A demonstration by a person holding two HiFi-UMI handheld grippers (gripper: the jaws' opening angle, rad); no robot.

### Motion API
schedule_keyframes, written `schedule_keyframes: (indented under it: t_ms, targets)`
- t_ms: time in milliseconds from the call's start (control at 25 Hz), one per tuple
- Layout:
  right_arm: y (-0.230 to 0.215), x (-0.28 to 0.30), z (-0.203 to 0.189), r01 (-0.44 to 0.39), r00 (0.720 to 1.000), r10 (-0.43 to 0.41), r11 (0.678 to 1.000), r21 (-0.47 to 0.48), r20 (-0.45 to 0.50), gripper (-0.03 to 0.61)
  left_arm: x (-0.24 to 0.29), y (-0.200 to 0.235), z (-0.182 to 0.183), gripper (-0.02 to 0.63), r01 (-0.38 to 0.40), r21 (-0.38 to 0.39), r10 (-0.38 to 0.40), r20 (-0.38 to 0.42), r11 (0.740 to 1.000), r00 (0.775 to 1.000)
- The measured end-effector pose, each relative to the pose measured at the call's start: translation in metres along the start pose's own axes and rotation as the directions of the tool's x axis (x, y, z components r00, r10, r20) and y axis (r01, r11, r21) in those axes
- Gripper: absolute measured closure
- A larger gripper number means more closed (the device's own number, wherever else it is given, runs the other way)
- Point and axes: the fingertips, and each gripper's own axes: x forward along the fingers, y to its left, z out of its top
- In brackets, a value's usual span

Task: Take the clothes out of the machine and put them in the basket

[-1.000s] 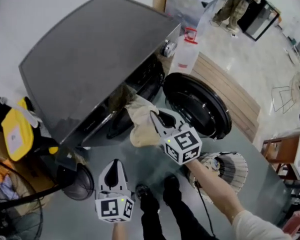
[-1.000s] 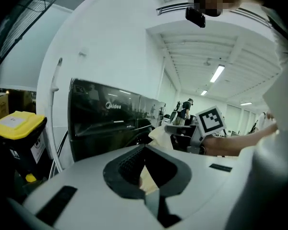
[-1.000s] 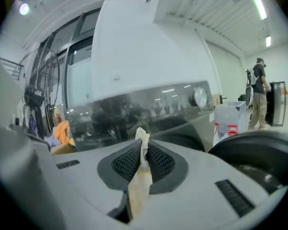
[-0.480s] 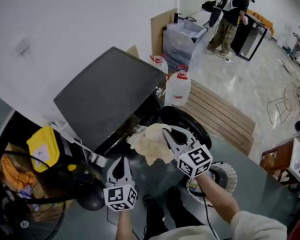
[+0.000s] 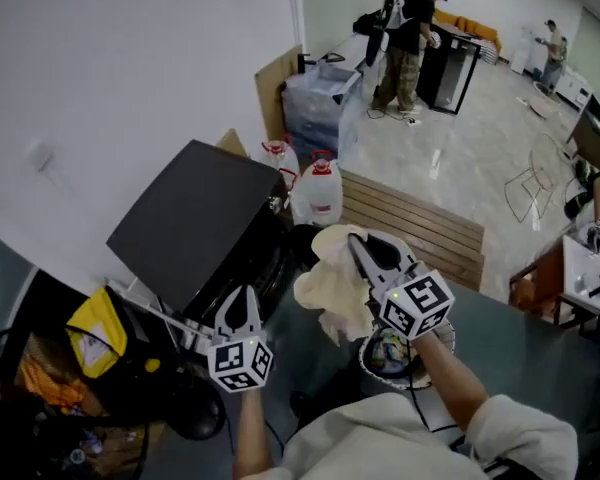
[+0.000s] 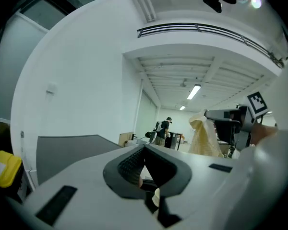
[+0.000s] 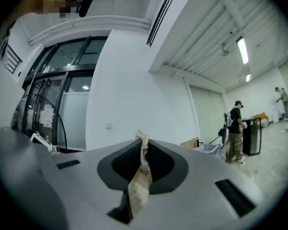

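Note:
My right gripper [image 5: 363, 251] is shut on a cream cloth [image 5: 332, 283], which hangs in a bunch in the air, clear of the machine. A pinched strip of that cloth [image 7: 138, 178] runs between the right gripper's [image 7: 143, 143] jaws. The dark grey washing machine [image 5: 190, 218] stands to the left, its round door [image 5: 302, 240] swung open. A white slatted basket [image 5: 400, 356] sits on the floor under my right hand. My left gripper [image 5: 242, 296] hovers in front of the machine, shut and holding nothing [image 6: 144, 148]. From it I see the cloth [image 6: 201, 138] hanging at the right.
Two water jugs [image 5: 315, 193] and a wooden pallet [image 5: 420, 223] lie behind the machine. A yellow container [image 5: 95, 333] and a fan guard [image 5: 40, 418] are at the left. Wrapped boxes [image 5: 320, 93] and people [image 5: 410, 33] are far back.
Both grippers have risen. The cloth has come out of the drum opening with the right gripper and now hangs free above the basket. The left gripper stayed shut.

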Motion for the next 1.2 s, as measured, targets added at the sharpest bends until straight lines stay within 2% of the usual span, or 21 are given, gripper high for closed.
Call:
schedule_keyframes:
  t_ms: [120, 240, 360, 560, 720, 880, 1000, 1200]
  targets:
    - [-0.026, -0.052, 0.027, 0.094, 0.995, -0.093, 0.995, -0.016, 0.038, 0.534, 0.018, -0.039, 0.012, 0.595, 0.087, 0.02, -0.087, 0.01, 0.996, 0.996]
    - [-0.048, -0.115, 0.048, 0.217, 0.973, -0.214, 0.976, -0.023, 0.08, 0.534, 0.033, -0.088, 0.023, 0.595, 0.198, 0.035, -0.199, 0.022, 0.98, 0.98]
    - [-0.068, -0.17, 0.063, 0.344, 0.935, -0.338, 0.938, -0.04, 0.104, 0.534, 0.051, -0.144, 0.027, 0.595, 0.326, 0.046, -0.327, 0.015, 0.944, 0.945]
    - [-0.097, -0.219, 0.069, 0.484, 0.873, -0.476, 0.872, -0.071, 0.106, 0.534, 0.077, -0.222, 0.022, 0.595, 0.485, 0.043, -0.485, -0.006, 0.874, 0.874]
    - [-0.11, -0.257, 0.05, 0.563, 0.827, -0.559, 0.823, -0.08, 0.062, 0.534, 0.08, -0.275, -0.001, 0.595, 0.581, 0.03, -0.579, -0.062, 0.813, 0.813]
    - [-0.125, -0.29, 0.017, 0.625, 0.78, -0.626, 0.779, -0.053, 0.002, 0.534, 0.08, -0.315, -0.028, 0.595, 0.639, 0.013, -0.633, -0.124, 0.769, 0.764]
    - [-0.141, -0.308, -0.015, 0.66, 0.749, -0.66, 0.751, -0.023, -0.057, 0.533, 0.084, -0.335, -0.051, 0.595, 0.658, -0.003, -0.649, -0.174, 0.753, 0.741]
    - [-0.164, -0.325, -0.089, 0.704, 0.705, -0.694, 0.71, 0.02, -0.146, 0.534, 0.099, -0.344, -0.107, 0.595, 0.668, -0.017, -0.647, -0.271, 0.744, 0.713]
